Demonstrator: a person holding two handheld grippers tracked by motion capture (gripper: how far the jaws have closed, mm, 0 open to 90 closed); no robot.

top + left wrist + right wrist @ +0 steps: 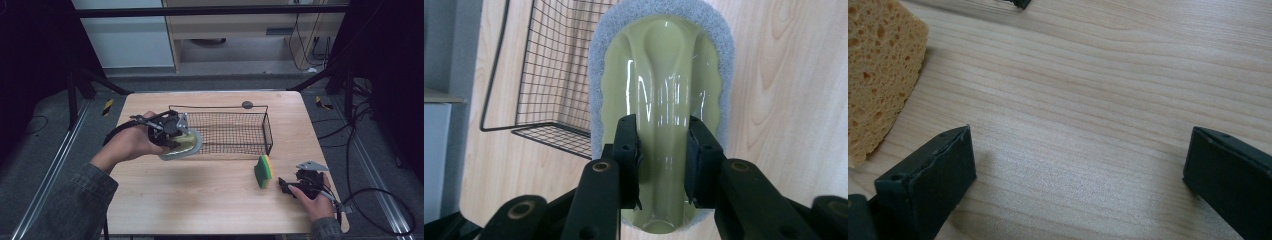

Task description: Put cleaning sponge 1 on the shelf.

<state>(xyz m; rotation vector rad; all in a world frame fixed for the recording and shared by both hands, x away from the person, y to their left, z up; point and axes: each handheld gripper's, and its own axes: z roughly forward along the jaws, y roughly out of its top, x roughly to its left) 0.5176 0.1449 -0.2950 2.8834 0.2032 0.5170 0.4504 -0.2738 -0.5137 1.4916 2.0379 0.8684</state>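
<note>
My left hand-held gripper (176, 135) is clamped on the green handle of the scrubber pad (659, 100), holding it off the table (210, 200) at the near left corner of the wire basket (235, 131); I judge the pick-up done and the drop into the basket left. My right hand-held gripper (1078, 175) rests low over the table with jaws wide and empty, just right of the sponge (264, 171), which I take as next.

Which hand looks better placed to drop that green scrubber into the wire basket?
Left. The left gripper is shut on the scrubber beside the basket; the right gripper rests open by the sponge.
</note>
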